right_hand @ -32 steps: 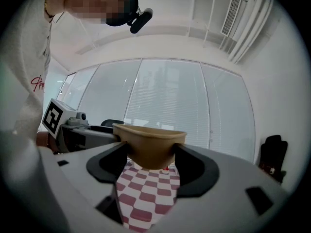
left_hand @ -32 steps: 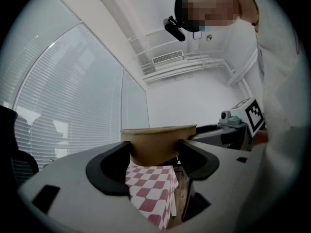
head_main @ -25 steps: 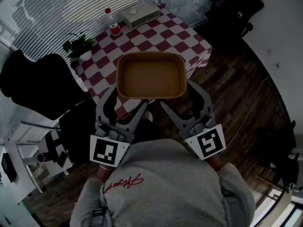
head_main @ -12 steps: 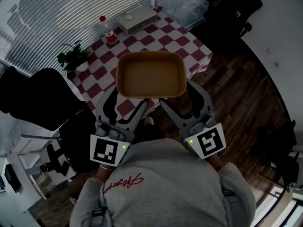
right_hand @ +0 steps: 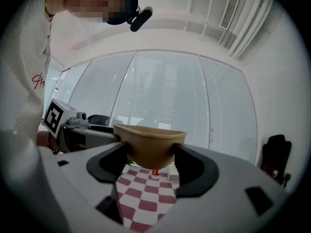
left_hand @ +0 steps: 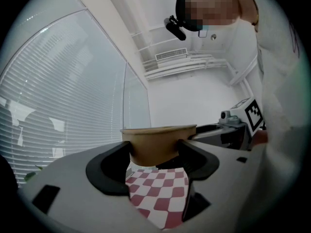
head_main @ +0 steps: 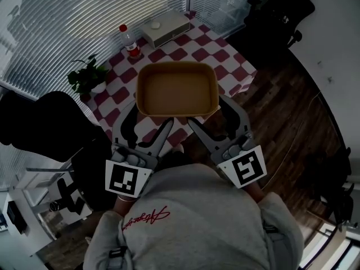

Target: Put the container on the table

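Container [head_main: 177,89], tan and rounded at the corners, hangs in the air between my two grippers, over the near part of the checked table [head_main: 228,58] and clear of its cloth.

The head view alone looks into its open top: a bare inside, mouth up, level, long axis running left to right. That view also takes in the red-capped bottle [head_main: 130,40], the white box [head_main: 166,27] at the far edge of the table, the potted plant [head_main: 88,77] at the table's left corner, a black chair [head_main: 48,128] to the left and the wood floor [head_main: 281,111] to the right.

The two gripper views show what the head view cannot: the container from the side and slightly below, its wall tapering down from the rim, with red and white squares showing under its base. In the right gripper view the bottle stands on the cloth just below the container. In the left gripper view my other gripper's marker cube shows beyond the container, at right.

My left gripper [head_main: 151,121] takes the near long side toward the left corner, jaws drawn in to a narrow gap and pressed on the wall from both sides. My right gripper [head_main: 211,117] does the same toward the right corner, jaws likewise clamped on the container.
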A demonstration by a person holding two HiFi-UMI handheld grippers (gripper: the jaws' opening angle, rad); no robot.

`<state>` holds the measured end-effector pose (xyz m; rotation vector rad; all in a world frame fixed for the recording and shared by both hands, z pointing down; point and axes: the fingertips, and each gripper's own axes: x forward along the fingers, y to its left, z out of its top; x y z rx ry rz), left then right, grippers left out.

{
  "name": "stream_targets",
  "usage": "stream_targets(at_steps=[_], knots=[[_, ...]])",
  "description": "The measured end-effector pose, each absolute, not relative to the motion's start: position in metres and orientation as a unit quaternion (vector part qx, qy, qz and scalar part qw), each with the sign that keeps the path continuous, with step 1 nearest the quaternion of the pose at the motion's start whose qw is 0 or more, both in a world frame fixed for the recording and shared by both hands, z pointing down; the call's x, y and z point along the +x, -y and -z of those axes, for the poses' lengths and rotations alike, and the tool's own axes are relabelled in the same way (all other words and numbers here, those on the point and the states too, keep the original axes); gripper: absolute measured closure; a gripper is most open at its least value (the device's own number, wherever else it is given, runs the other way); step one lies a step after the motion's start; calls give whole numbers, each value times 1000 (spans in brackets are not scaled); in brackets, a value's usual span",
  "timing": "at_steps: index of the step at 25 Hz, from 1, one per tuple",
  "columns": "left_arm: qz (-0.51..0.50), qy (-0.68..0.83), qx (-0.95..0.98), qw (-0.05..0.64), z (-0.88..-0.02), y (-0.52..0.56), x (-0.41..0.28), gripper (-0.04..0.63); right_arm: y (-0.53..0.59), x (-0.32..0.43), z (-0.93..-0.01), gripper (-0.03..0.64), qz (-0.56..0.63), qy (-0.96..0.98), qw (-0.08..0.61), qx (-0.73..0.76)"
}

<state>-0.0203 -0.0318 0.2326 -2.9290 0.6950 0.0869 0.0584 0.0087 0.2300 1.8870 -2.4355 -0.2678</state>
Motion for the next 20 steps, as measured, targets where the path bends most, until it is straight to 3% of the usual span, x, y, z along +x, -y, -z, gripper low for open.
stream_targets(at_steps=[20], knots=[[-26,-222,-973,48,-244,109,7,275,67,85,-239,310,75,783,44,616]])
